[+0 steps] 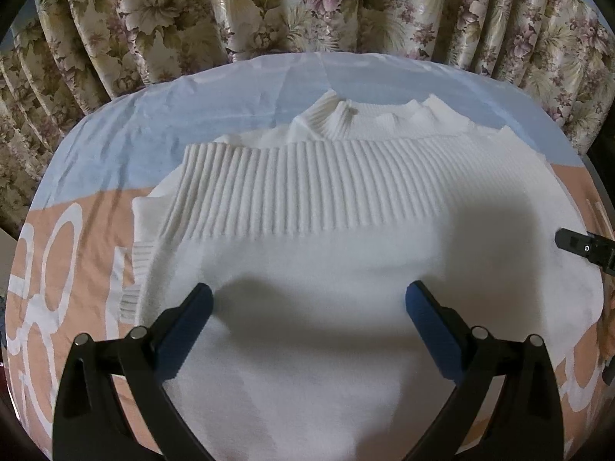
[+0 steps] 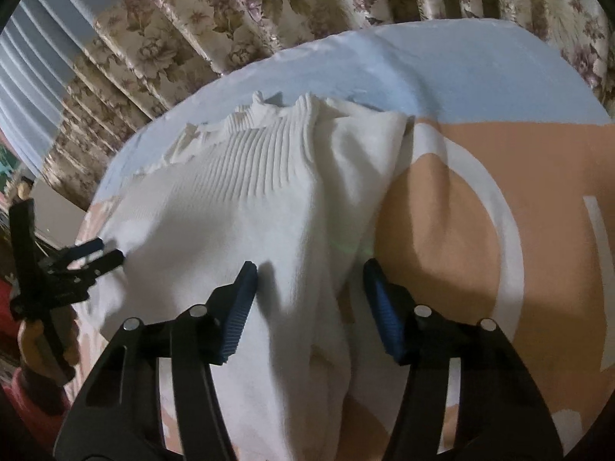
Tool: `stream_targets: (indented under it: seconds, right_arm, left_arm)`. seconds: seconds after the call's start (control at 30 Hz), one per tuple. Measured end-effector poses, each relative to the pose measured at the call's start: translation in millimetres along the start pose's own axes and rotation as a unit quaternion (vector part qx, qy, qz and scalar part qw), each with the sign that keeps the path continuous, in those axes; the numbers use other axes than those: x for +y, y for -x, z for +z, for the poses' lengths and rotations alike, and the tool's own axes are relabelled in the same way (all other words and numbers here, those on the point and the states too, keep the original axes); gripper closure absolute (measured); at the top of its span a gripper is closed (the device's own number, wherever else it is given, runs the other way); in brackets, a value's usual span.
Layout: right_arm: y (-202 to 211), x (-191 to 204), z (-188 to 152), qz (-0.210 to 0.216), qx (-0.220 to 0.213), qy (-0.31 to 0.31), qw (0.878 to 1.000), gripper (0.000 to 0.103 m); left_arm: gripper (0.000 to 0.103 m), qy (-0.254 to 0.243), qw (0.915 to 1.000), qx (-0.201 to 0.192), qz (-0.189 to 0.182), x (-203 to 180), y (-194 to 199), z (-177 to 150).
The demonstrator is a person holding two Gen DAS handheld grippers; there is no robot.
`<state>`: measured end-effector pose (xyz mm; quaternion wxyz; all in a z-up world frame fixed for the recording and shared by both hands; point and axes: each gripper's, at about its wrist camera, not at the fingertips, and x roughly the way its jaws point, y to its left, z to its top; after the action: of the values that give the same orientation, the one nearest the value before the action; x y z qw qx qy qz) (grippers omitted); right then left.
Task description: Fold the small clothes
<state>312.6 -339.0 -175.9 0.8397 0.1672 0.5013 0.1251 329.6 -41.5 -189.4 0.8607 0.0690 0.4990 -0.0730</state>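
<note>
A white knitted sweater (image 1: 307, 230) lies spread on a cloth-covered surface, its ribbed band across the middle and the collar at the far side. My left gripper (image 1: 307, 292) hovers open over the sweater's near half with nothing between its blue pads. In the right wrist view the same sweater (image 2: 230, 199) has a raised fold along its right edge. My right gripper (image 2: 309, 269) straddles that fold with its jaws partly apart, and a thin shadow gap shows beside the left pad. The left gripper (image 2: 103, 253) sits at the sweater's left edge.
The cover (image 1: 115, 146) is pale blue at the far side and peach with white shapes nearer. A floral curtain (image 1: 269, 7) hangs right behind the surface. One black finger of the right gripper (image 1: 572, 242) pokes in at the right edge. A hand in a red sleeve (image 2: 34, 345) holds the left gripper.
</note>
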Motion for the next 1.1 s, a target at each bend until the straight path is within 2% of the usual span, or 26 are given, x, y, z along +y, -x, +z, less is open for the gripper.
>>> stream_targets:
  seconds: [0.13, 0.2, 0.23, 0.37, 0.43, 0.5, 0.63, 0.83, 1.1]
  right_arm:
    - [-16, 22, 12, -0.046, 0.010, 0.065, 0.997, 0.033]
    - [-22, 30, 14, -0.067, 0.016, 0.095, 0.993, 0.035]
    - [-24, 32, 15, -0.073, 0.019, 0.103, 0.992, 0.044]
    - [-24, 42, 17, -0.078, 0.031, 0.125, 0.989, 0.063]
    - [-25, 51, 18, -0.087, 0.034, 0.136, 0.986, 0.077]
    - [-25, 62, 18, -0.113, 0.030, 0.155, 0.981, 0.081]
    - [-21, 75, 16, -0.154, 0.024, 0.161, 0.975, 0.083]
    - [-17, 104, 13, -0.233, 0.001, 0.169, 0.958, 0.083]
    - [-13, 123, 17, -0.268, -0.007, 0.118, 0.956, 0.084]
  left_arm:
    - [0.002, -0.011, 0.9999, 0.004, 0.013, 0, -1, 1]
    - [0.002, -0.017, 0.9997, 0.005, 0.020, 0, 0, 1]
    - [0.002, -0.019, 0.9996, 0.005, 0.022, 1, 0, 1]
    - [0.002, -0.021, 0.9993, 0.012, 0.028, 6, -1, 0]
    - [0.002, -0.020, 0.9994, 0.017, 0.024, 8, -4, 0]
    - [0.002, -0.026, 0.9992, 0.015, 0.026, 6, -5, 0]
    - [0.002, -0.036, 0.9988, 0.014, 0.031, 3, -8, 0]
    - [0.001, -0.037, 0.9987, 0.010, 0.033, 3, -11, 0]
    - [0.001, -0.042, 0.9985, 0.007, 0.036, 1, -12, 1]
